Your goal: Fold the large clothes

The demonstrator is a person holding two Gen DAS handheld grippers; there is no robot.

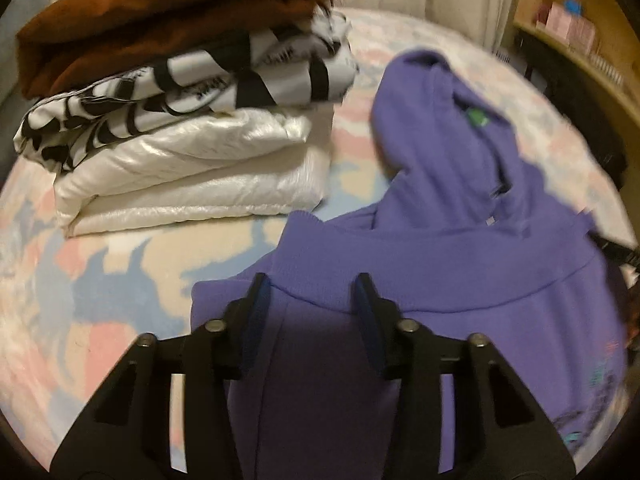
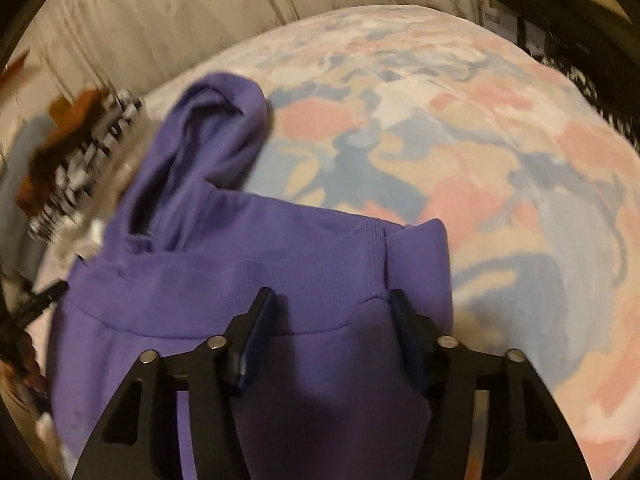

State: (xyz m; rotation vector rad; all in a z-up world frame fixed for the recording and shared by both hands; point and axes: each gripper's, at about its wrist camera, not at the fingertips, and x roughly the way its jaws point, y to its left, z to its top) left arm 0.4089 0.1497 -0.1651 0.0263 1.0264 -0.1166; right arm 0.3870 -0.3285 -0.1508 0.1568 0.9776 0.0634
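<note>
Bed, pastel blotched cover, fills the ground ahead of both grippers; curtain behind it.

Purple hoodie lies on the bed directly under and ahead of both grippers. It looks part-folded: the ribbed hem band runs crosswise just past the fingertips, and the hood lies beyond it, farther away. Long axis of the garment runs away from the grippers, hem near, hood far.

Stack of folded clothes, rust-brown on top, black-and-white print, white puffy layer below, sits ahead and to the left of the left gripper, apart from the hoodie.

Left gripper: over the hoodie's left end of the hem band, near its left edge. Jaws stand parted with purple cloth between them; whether the pads press it I cannot tell.

Right gripper: over the right end of the same band, beside the folded corner. Jaws likewise parted, a raised hump of cloth between them; a grip is not certain.

Judgement: each gripper is nearest its own hem corner, so the next fold would carry the near edge forward, toward the hood. Motion blur limits detail.
</note>
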